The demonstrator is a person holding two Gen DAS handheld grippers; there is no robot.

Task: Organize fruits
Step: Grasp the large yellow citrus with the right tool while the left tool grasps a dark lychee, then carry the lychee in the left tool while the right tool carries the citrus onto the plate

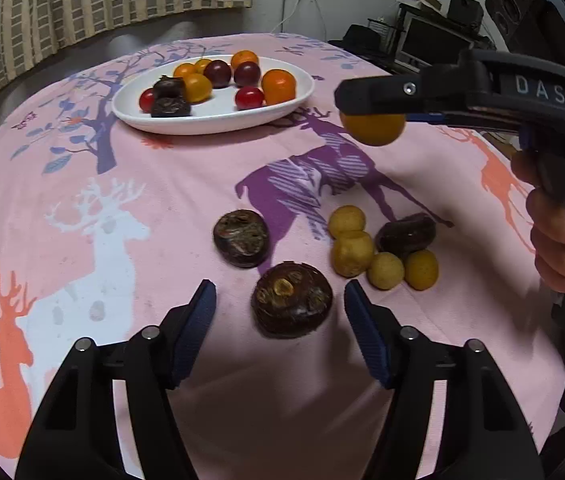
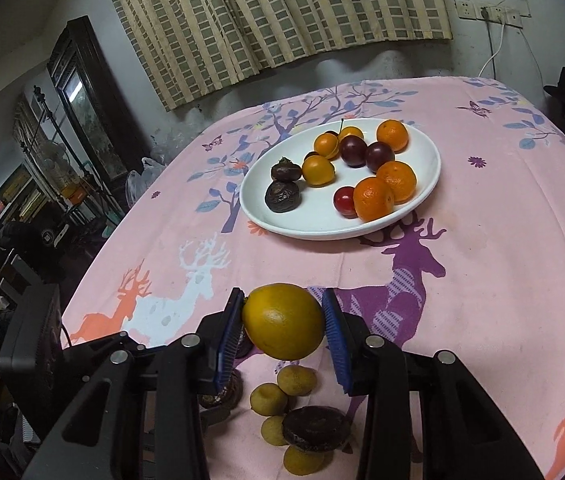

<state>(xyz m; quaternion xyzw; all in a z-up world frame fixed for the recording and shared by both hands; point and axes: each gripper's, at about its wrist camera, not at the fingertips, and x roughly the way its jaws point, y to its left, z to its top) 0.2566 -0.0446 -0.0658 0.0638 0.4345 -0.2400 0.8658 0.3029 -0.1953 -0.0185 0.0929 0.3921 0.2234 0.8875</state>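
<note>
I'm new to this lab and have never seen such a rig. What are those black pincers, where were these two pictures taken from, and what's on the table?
A person holds a hand-held gripper in each hand; a camera on each looks along its fingers. One picture is from the left hand-held gripper, open around a dark brown fruit on the pink tablecloth. The other is from the right hand-held gripper, clamped on a yellow-orange fruit lifted above the cloth. Small yellow fruits and more brown ones lie loose. The white plate already holds oranges, red and dark fruits.
</note>
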